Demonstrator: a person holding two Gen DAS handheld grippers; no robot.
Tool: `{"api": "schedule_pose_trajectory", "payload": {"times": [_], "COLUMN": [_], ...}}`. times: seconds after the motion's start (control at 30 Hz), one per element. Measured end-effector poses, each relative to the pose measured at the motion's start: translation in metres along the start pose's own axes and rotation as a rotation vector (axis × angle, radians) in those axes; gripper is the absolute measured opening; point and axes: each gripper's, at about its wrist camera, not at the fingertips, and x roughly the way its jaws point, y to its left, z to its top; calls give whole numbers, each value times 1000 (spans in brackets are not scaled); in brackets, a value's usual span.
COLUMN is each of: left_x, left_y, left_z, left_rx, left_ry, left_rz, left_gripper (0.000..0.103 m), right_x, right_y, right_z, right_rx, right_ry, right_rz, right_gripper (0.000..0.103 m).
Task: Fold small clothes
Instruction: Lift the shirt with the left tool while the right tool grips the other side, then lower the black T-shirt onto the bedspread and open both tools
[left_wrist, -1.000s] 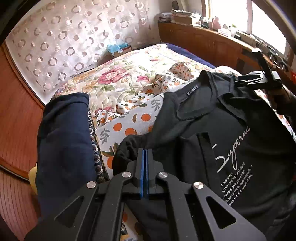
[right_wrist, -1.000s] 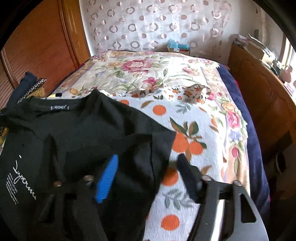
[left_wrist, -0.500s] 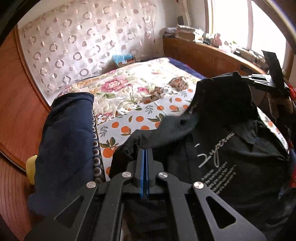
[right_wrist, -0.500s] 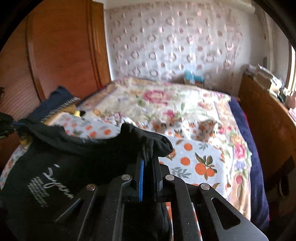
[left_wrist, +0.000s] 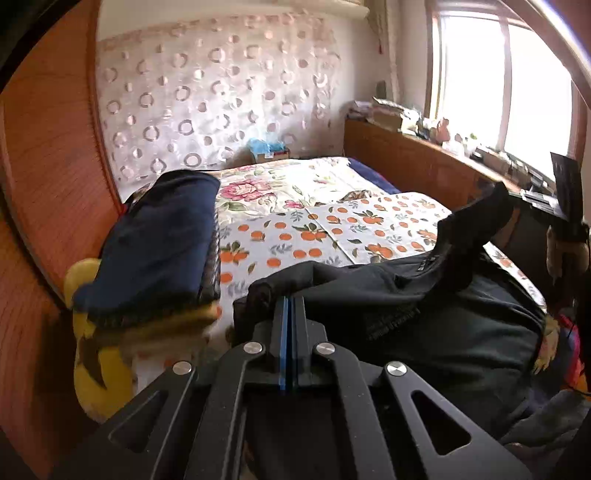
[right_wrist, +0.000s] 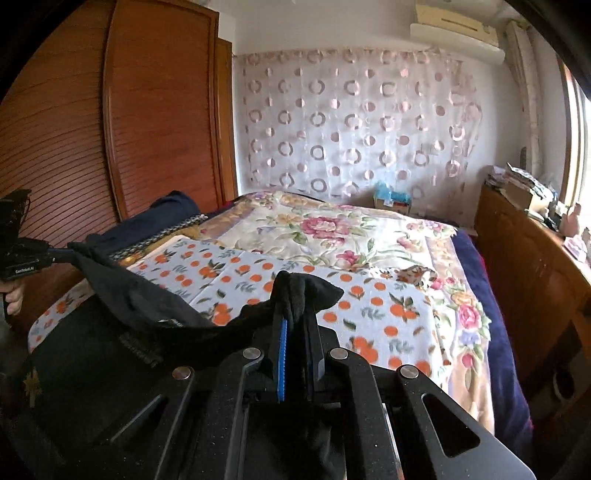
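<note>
- Left wrist view: my left gripper (left_wrist: 287, 314) is clamped tight on one corner of the black T-shirt (left_wrist: 424, 317), which hangs just above the orange-print sheet (left_wrist: 332, 229).
- My right gripper (right_wrist: 295, 325) pinches the other corner; its jaws have just been closing on a thick bunch of cloth.
- That fat bunch could slip out if I pull hard.
- The shirt sags between my grippers, so it could land wrinkled on the sheet.
- The folded blue clothes (left_wrist: 162, 243) sit beside the sheet; a wide swing could knock them.
</note>
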Motion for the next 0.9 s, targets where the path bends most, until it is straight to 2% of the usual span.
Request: {"api": "schedule_pose_trajectory", "payload": {"times": [0.17, 0.37, 0.57, 0.77, 0.8, 0.83, 0.87, 0.9], "left_x": [-36, -52, -75, -63, -63, -64, -65, -67], "left_y": [-11, -27, -35, -29, -28, -28, -27, -27], "left_z": [-33, -53, -73, -82, -82, -81, -80, -79], "left_rx": [-25, -27, -33, -58, -66, -69, -71, -72], "left_ry": [-36, -25, -23, 36, 32, 28, 22, 14], "left_rz": [-7, -34, -42, -1, -5, -9, -9, -9], "left_gripper": [2, 2, 2, 2, 2, 7, 22, 31], "right_x": [-46, -89, -98, -92, -94, -94, -97, -99], "right_y": [4, 5, 19, 27, 29, 30, 31, 30], "right_z": [-36, -68, -74, -66, -63, -59, -55, -50], "right_rx": [19, 57, 56, 34, 32, 27, 23, 24], "right_ry": [3, 62, 136, 210, 212, 208, 203, 195], "right_rz": [-10, -41, -48, -67, -66, -79, -98, -105], "right_gripper": [7, 7, 7, 7, 14, 25, 30, 40]}}
